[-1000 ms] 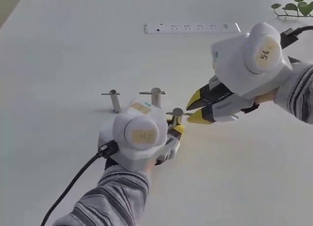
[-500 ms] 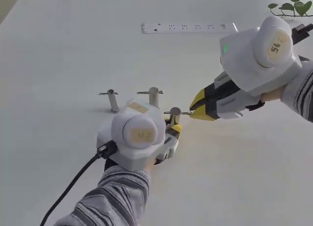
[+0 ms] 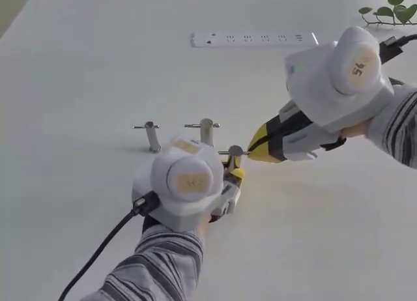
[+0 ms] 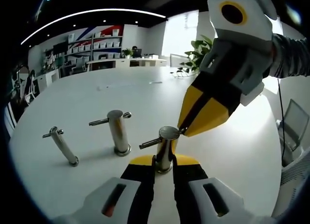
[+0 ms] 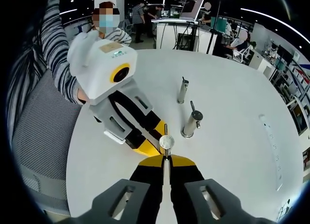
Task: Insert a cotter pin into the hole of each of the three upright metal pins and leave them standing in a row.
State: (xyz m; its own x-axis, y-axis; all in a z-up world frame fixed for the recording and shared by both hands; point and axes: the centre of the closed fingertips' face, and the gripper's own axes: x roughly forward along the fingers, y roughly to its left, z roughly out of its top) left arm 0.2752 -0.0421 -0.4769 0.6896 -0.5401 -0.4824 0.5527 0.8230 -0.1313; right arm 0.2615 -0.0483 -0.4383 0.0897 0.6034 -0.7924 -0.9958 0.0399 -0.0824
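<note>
Had the near pin (image 3: 234, 156) clamped low on its shaft in the left tongs (image 3: 233, 174), jaws closed snug around it. Foot down on the worktop (image 3: 78, 73), upright. Had a cotter (image 3: 225, 152) poking through the hole just under its head, lying level. Pinched the 3 o'clock end of that cotter with the right tongs (image 3: 254, 148), jaws squeezed down to a sliver, tips right up against the pin's head. Angled in from 2 o'clock in the head view.

Left the mid pin (image 3: 207, 131) standing at 10 o'clock of the near one and the far pin (image 3: 152, 137) at 9 o'clock of the mid one. Both cross-pinned through the top, both clear of either tongs.

Spotted a power strip (image 3: 254, 38) way off at 12 o'clock, plus a bit of plant (image 3: 391, 6) between 1 and 2 o'clock.
</note>
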